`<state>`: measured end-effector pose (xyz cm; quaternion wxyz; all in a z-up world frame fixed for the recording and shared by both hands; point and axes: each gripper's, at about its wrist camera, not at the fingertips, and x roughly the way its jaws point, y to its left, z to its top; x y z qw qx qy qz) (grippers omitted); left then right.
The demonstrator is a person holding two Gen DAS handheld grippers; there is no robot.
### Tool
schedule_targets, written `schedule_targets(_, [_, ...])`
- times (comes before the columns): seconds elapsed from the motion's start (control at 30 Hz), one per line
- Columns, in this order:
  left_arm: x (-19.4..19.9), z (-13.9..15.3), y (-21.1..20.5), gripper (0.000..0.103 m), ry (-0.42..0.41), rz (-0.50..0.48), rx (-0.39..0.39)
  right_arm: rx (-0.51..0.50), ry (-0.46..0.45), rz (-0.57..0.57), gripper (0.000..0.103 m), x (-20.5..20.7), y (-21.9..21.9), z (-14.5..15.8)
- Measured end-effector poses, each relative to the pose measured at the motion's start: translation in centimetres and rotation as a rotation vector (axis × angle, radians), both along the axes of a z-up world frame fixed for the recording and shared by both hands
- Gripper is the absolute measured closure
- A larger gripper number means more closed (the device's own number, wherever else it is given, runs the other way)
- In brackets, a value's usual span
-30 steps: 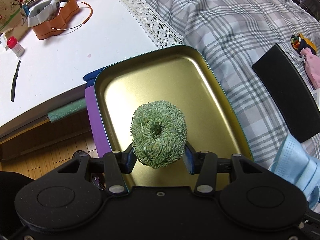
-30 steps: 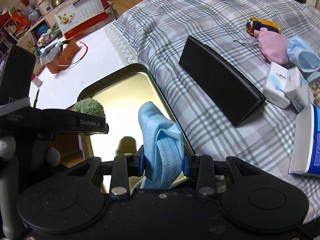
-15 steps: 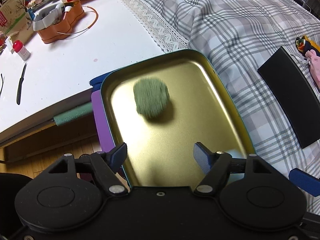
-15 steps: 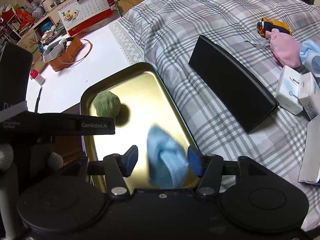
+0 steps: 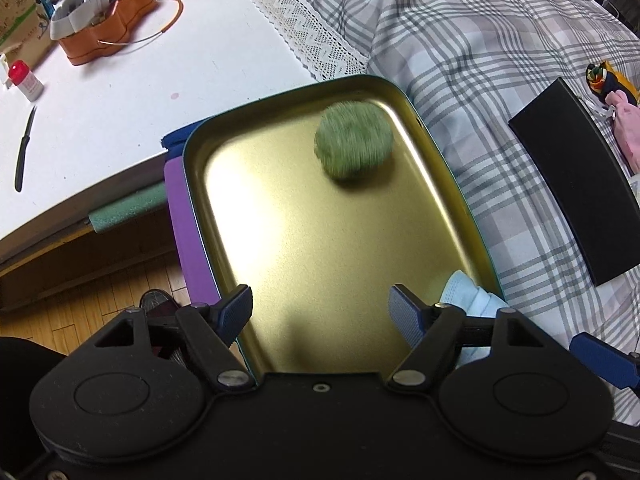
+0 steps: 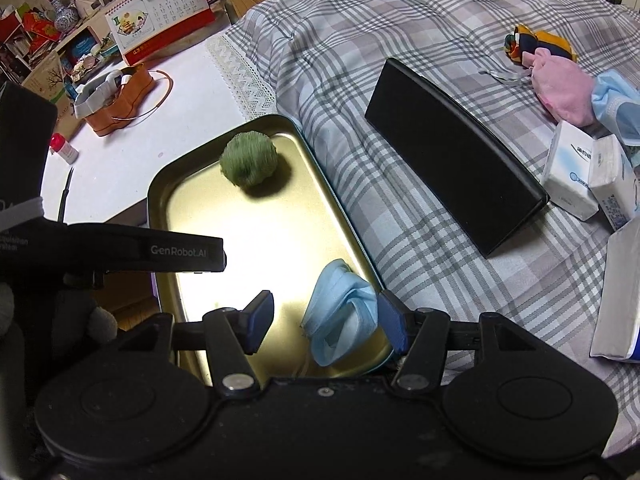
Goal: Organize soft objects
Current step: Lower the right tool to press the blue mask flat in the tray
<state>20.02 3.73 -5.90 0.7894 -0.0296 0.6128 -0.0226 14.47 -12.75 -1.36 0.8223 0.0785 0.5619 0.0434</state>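
A gold metal tray (image 5: 304,248) (image 6: 188,204) lies at the edge of the plaid bed. A green curly scrunchie (image 5: 354,146) (image 6: 249,159) lies blurred in its far right corner. A light blue face mask (image 6: 340,312) (image 5: 466,294) lies in the tray's near right corner. My left gripper (image 5: 320,312) is open and empty above the tray's near end. My right gripper (image 6: 326,326) is open, with the mask lying loose between its fingers.
A black case (image 6: 452,152) (image 5: 576,176) lies on the bed right of the tray. A pink pouch (image 6: 560,88), colourful cloth (image 6: 532,42), another blue mask (image 6: 616,100) and tissue packs (image 6: 580,172) lie farther right. The white table (image 5: 120,80) holds an orange box (image 5: 104,28), a knife and a small bottle.
Both grippers opened. The scrunchie dropped from the left gripper and rolled to the tray's far right corner. The mask dropped from the right gripper into the tray's near corner.
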Motion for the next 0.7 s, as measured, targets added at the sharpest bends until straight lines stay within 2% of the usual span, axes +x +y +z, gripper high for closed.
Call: schedule_targets(0.7, [-0.16, -0.2, -0.14, 0.033, 0.007, -0.01, 0.004, -0.014, 0.016, -0.026, 0.044, -0.66, -0.66, 0.1])
